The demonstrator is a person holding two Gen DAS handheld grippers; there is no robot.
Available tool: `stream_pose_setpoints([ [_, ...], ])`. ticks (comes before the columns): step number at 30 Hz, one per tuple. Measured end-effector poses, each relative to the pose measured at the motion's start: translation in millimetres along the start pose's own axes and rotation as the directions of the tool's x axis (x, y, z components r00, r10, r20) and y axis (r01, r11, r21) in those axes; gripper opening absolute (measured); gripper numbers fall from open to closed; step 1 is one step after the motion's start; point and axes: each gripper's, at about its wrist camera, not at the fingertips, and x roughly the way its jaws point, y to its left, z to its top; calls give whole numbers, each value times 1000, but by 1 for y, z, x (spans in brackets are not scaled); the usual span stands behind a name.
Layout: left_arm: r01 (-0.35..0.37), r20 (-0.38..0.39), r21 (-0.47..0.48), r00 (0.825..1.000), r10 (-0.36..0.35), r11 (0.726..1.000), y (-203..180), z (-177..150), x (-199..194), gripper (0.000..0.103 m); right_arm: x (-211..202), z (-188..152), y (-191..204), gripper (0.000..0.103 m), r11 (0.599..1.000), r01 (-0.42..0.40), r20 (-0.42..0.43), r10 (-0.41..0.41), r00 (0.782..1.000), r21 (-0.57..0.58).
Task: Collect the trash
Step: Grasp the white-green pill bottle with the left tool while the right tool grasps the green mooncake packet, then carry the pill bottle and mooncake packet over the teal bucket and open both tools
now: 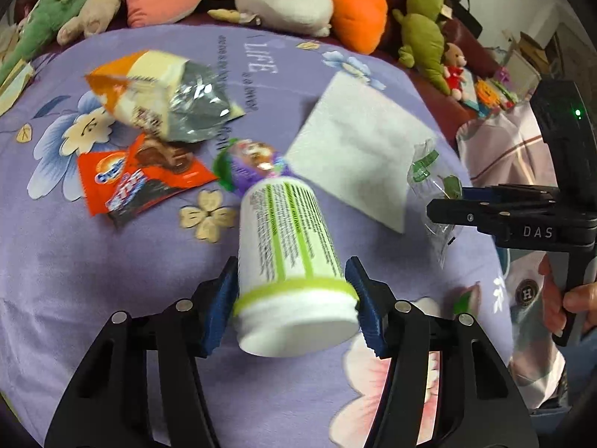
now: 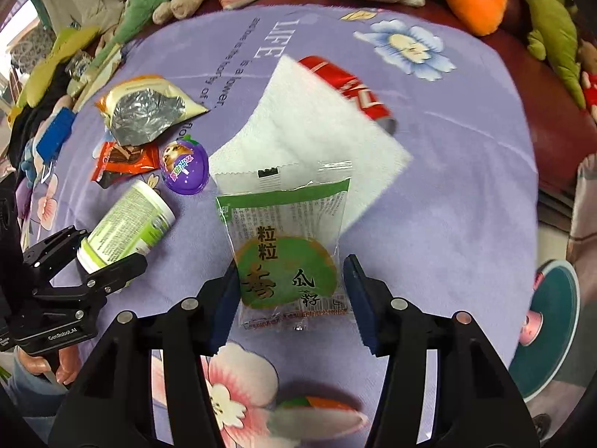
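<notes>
A white bottle with a green label [image 1: 291,239] lies tilted on the purple flowered blanket [image 1: 74,261]. My left gripper [image 1: 294,298] is shut on its lower end, with a blue pad against each side. The right wrist view shows that same bottle [image 2: 127,224] held by the left gripper [image 2: 112,257]. A flat green snack wrapper [image 2: 287,246] lies between the pads of my right gripper [image 2: 291,298], which stands open with the pads right at the wrapper's edges. In the left wrist view the right gripper [image 1: 440,205] is seen side-on over the wrapper [image 1: 425,164].
More trash lies behind: a white paper towel [image 2: 298,119], a red can [image 2: 347,86], a foil chip bag [image 2: 145,108], an orange-red wrapper [image 2: 123,160] and a purple round pack [image 2: 184,166]. Plush toys [image 1: 358,11] line the far edge. A hand [image 1: 574,298] holds the right handle.
</notes>
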Motion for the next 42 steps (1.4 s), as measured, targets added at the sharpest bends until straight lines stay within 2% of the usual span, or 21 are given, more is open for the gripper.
stream_pose_setpoints([
  [9, -7, 2, 94, 1000, 7, 996, -53, 1, 3, 56, -39, -34, -42, 52, 996, 3, 64, -8, 998, 85],
  [19, -92, -35, 53, 995, 94, 994, -52, 1, 26, 56, -61, -67, -74, 52, 986, -8, 96, -9, 995, 168],
  [24, -111, 1, 88, 994, 112, 990, -71, 3, 12, 56, -70, -75, -86, 52, 980, -14, 120, -10, 993, 199],
  [31, -72, 29, 137, 997, 69, 988, -106, 17, -1, 56, -82, -85, -108, 52, 969, -30, 154, -9, 988, 245],
  [38, -1, 8, 235, 1000, -1, 972, -172, 32, 11, 56, -105, -109, -159, 52, 938, -32, 203, -41, 978, 346],
  [42, 49, -19, 295, 999, -46, 954, -217, 38, 26, 56, -122, -129, -193, 52, 910, -28, 235, -77, 969, 413],
])
